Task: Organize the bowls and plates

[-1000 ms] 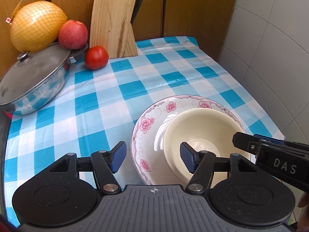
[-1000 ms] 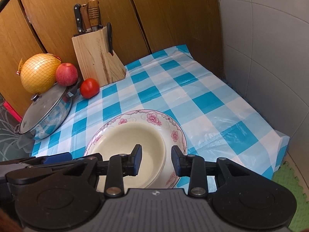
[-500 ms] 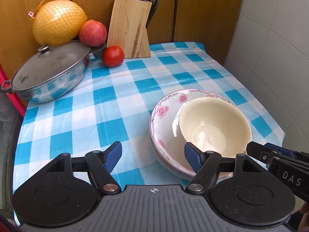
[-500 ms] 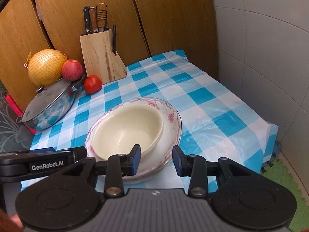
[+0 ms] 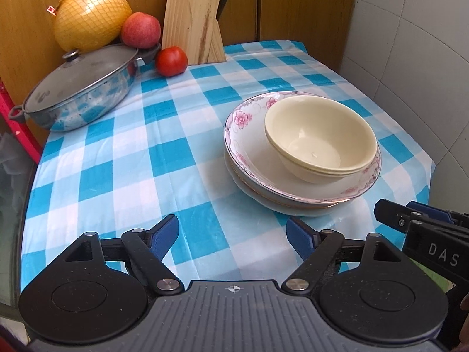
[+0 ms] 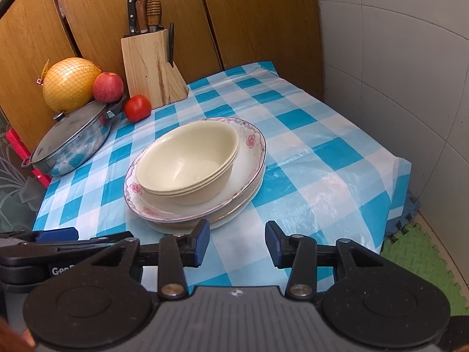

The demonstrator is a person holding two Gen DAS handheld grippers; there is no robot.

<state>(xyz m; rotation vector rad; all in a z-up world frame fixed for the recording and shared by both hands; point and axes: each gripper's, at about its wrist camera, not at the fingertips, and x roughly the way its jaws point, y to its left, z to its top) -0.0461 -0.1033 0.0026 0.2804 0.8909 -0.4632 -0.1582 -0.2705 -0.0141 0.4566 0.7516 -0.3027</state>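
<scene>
On the blue-and-white checked tablecloth (image 5: 123,158) in front of you, two flower-rimmed plates (image 5: 249,158) sit stacked rim up, and nested inside the top one, off-centre, stand two plain cream bowls (image 5: 319,138), mouths up and empty. Your left gripper (image 5: 233,236) and right gripper (image 6: 237,242) both hover just short of the stack, jaws opening with nothing between them.

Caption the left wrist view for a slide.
Cream bowls nested on stacked floral plates; the empty left gripper opens nearby.
</scene>
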